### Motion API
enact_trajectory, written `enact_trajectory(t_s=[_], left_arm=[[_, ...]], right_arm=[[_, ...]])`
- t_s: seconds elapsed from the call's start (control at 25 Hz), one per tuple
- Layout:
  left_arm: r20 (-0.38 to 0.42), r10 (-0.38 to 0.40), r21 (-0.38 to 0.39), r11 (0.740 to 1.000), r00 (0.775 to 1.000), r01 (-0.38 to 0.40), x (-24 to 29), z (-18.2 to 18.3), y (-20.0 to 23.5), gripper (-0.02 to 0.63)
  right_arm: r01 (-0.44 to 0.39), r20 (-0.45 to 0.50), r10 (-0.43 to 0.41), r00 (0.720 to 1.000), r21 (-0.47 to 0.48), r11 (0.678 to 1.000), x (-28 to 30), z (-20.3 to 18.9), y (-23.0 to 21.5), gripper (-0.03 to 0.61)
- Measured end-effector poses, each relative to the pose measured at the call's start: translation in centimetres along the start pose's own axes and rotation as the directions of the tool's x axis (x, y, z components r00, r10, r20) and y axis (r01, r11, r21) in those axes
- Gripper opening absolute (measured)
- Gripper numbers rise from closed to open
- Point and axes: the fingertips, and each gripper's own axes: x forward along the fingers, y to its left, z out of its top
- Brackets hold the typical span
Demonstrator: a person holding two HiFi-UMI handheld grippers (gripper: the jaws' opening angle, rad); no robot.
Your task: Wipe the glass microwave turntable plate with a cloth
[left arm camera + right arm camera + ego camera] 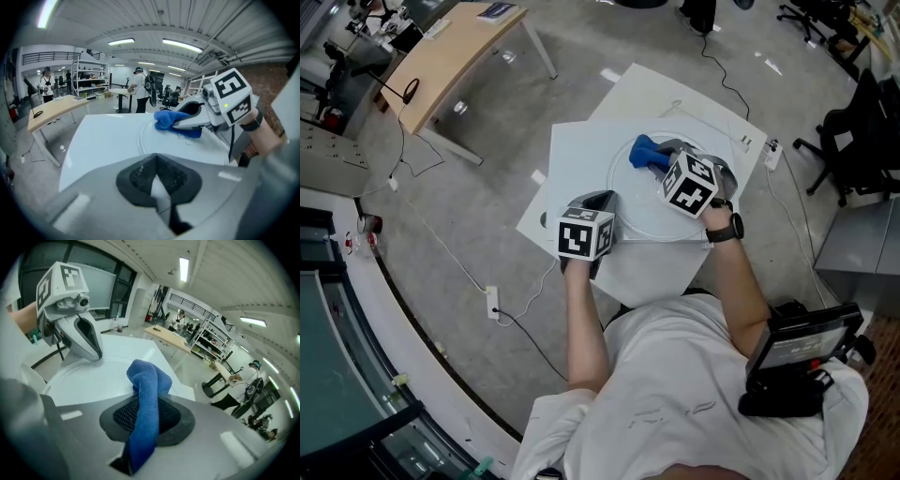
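Glass this clear is hard to see: the glass plate (pixel 642 214) (pixel 145 136) (pixel 79 376) shows mostly as faint round rings at its rim, lying flat on the white desk (pixel 572 159) in front of the person. In the head view its right side is covered by the right claw (pixel 664 159) and that claw's marker cube.

On the far part of the plate lies the blue cloth (pixel 645 153) (pixel 171 119) (pixel 147 380). The right claw (pixel 145 408) (pixel 176 124) is clenched on it. In the right gripper view the cloth runs as a long strip straight out along the line of the jaws and folds over in a lump at its far end, touching the glass. Its near end disappears into the seam between the pads. From the head view the bunch points away from the claw toward the upper left.

The left claw (pixel 605 199) (pixel 157 161) (pixel 91 350) sits at the plate's near left rim, tip down on or just at the edge. Its jaws are drawn together, with only a pale sliver between the dark pads. I can make out nothing gripped there.

Beyond the desk are grey floor, a wooden table (pixel 450 56) (pixel 51 110) well apart to the left, and people (pixel 140 91) standing far back in the room.
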Motion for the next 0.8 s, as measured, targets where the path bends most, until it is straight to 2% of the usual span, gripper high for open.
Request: enact_trajectory(t_s=[0.12,0.2,0.32,0.44,0.52,0.64,0.68,0.8], left_arm=[[0.001,0.002,0.003,1.000,1.000,-0.002,0.0,0.1,0.1,0.002],[0.002,0.003,0.005,1.000,1.000,-0.003,0.0,0.1,0.1,0.002],[0.003,0.004,0.005,1.000,1.000,-0.004,0.1,0.0,0.0,0.002],[0.004,0.004,0.004,1.000,1.000,-0.004,0.1,0.0,0.1,0.002],[0.004,0.004,0.004,1.000,1.000,-0.004,0.1,0.0,0.2,0.002],[0.004,0.003,0.002,1.000,1.000,-0.003,0.0,0.0,0.2,0.002],[0.005,0.004,0.001,1.000,1.000,-0.005,0.0,0.0,0.3,0.002],[0.006,0.009,0.001,1.000,1.000,-0.009,0.1,0.0,0.3,0.002]], right_arm=[[0.038,-0.157,-0.047,0.986,-0.061,0.997,-1.5,-2.8,-1.8,0.061],[0.015,-0.246,-0.033,0.969,-0.074,0.997,-2.7,-4.6,-2.1,0.061],[-0.070,-0.320,0.048,0.946,-0.057,0.996,-4.4,-6.6,-1.2,0.063],[-0.218,-0.338,0.191,0.921,-0.042,0.975,-6.1,-7.3,1.3,0.069],[-0.351,-0.341,0.314,0.886,-0.051,0.935,-7.3,-7.4,3.9,0.071],[-0.538,-0.331,0.482,0.811,-0.098,0.837,-8.3,-7.1,8.2,0.072],[-0.574,-0.312,0.519,0.796,-0.120,0.810,-8.3,-6.5,9.2,0.072],[-0.606,-0.223,0.567,0.793,-0.204,0.769,-7.5,-4.0,11.1,0.072]])
